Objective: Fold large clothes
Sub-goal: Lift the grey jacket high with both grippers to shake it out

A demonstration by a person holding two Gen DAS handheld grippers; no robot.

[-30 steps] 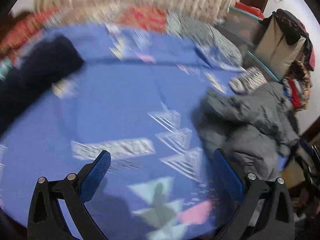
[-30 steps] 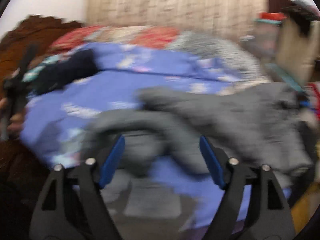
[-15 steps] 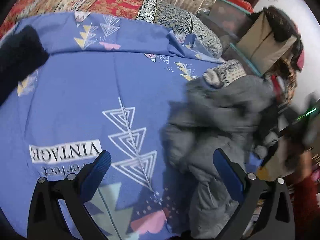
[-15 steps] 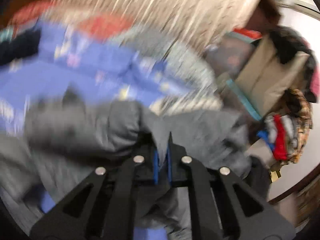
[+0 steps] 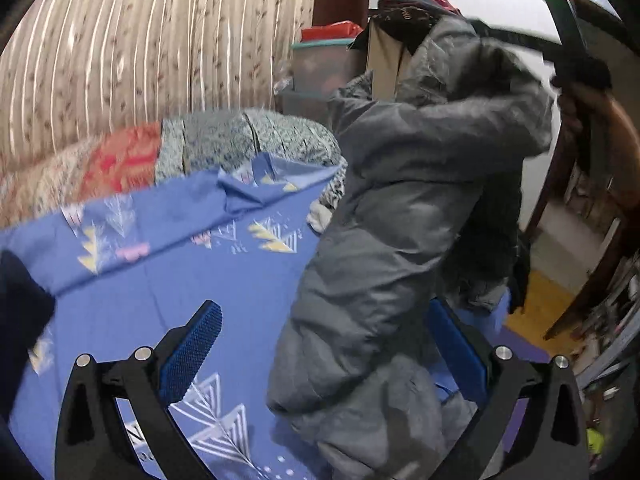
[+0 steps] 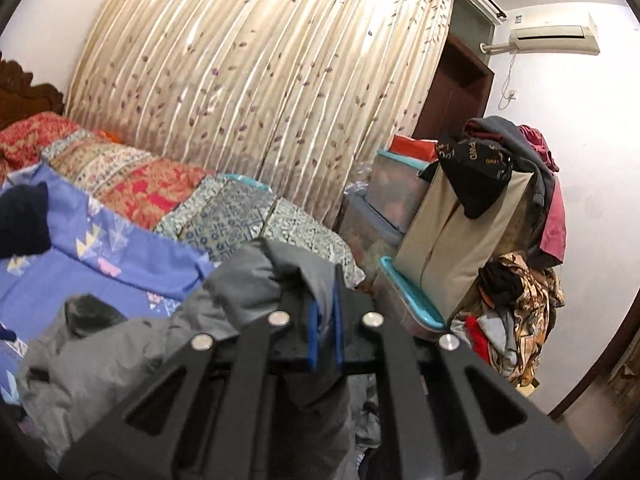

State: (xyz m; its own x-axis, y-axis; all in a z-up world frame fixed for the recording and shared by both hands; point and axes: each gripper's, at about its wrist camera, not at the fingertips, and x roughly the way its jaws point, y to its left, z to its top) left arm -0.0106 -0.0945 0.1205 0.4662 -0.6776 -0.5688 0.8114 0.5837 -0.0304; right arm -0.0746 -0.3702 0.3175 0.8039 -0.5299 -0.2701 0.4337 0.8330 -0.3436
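Observation:
A large grey padded jacket (image 5: 400, 232) hangs lifted above the blue patterned bed sheet (image 5: 168, 280), its lower part resting on the bed edge. My right gripper (image 6: 323, 308) is shut on a fold of the jacket (image 6: 256, 276) near its top and holds it up; it shows high at the right in the left wrist view (image 5: 568, 40). My left gripper (image 5: 320, 344) is open and empty, low over the bed, with the jacket's lower part between its fingers.
A dark garment (image 5: 20, 312) lies on the sheet at the left. Patterned quilts (image 6: 168, 200) run along the curtain. Stacked storage bins (image 6: 396, 192), a beige fabric box (image 6: 460, 240) and piled clothes (image 6: 516, 312) stand right of the bed.
My right gripper shut on the grey jacket and lifted it off the bed. My left gripper moved right toward the jacket and stayed open.

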